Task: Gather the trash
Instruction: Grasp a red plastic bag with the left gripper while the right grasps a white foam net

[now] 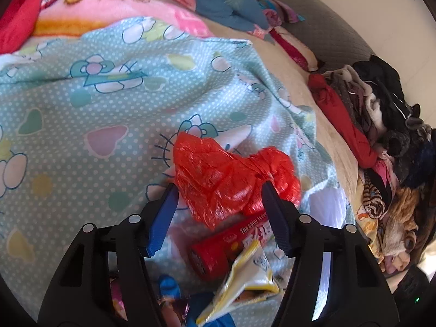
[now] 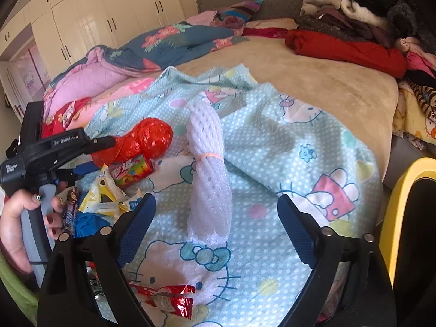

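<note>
Left gripper [image 1: 218, 190] fingers wide, straddling red plastic bag [image 1: 231, 179] on bed blanket [image 1: 81, 103]. Bag light, crinkly, slippery; pinch bunched middle. Right gripper [image 2: 215, 207] wide over foam net [image 2: 208, 174].

bed: dotted cat-print sheet [image 2: 272, 147]; red garment [image 2: 340, 49] | behind: white wardrobe [image 2: 90, 19]

Bright daylight, soft shadows, fisheye-warped dark corners, slight blur

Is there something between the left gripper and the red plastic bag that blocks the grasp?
Nothing visible blocks it. The left gripper is open, and the red plastic bag already lies between its fingers on the blanket. A red tube lies nearer, below the bag.
</note>
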Demonstrator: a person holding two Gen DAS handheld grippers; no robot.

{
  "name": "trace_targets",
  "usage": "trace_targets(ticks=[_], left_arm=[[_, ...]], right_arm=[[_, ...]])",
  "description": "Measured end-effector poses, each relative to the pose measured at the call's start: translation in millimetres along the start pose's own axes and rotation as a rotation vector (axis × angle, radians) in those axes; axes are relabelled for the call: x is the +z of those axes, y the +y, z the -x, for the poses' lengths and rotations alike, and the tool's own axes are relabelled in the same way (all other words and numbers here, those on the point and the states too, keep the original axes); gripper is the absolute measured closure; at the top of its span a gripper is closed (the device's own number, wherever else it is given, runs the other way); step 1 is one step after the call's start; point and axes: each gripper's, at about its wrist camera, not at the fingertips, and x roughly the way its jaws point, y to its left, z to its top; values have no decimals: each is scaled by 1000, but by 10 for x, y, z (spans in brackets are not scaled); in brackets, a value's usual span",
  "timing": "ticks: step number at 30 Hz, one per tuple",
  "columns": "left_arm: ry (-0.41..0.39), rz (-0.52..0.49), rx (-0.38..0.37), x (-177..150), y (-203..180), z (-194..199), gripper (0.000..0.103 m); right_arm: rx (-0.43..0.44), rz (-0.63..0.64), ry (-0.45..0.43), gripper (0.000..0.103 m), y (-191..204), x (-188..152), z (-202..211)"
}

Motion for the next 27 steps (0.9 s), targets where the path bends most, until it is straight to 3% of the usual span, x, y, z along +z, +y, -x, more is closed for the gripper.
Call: trace_targets(ticks=[2, 5, 7, 9, 27], left_arm=[[11, 20, 3, 36, 22, -39, 59], [19, 46, 0, 81, 33, -57, 76], [17, 42, 0, 93, 8, -25, 92], [13, 37, -17, 102, -23, 16, 99], [-160, -107, -140, -56, -690, 865, 103]], right_arm=[[5, -2, 29, 26, -5, -9, -76], [27, -8, 79, 52, -28, -12, -181], [45, -5, 90, 78, -37, -3, -186], [62, 6, 89, 86, -25, 8, -152], [145, 31, -3, 88, 59, 115, 630]])
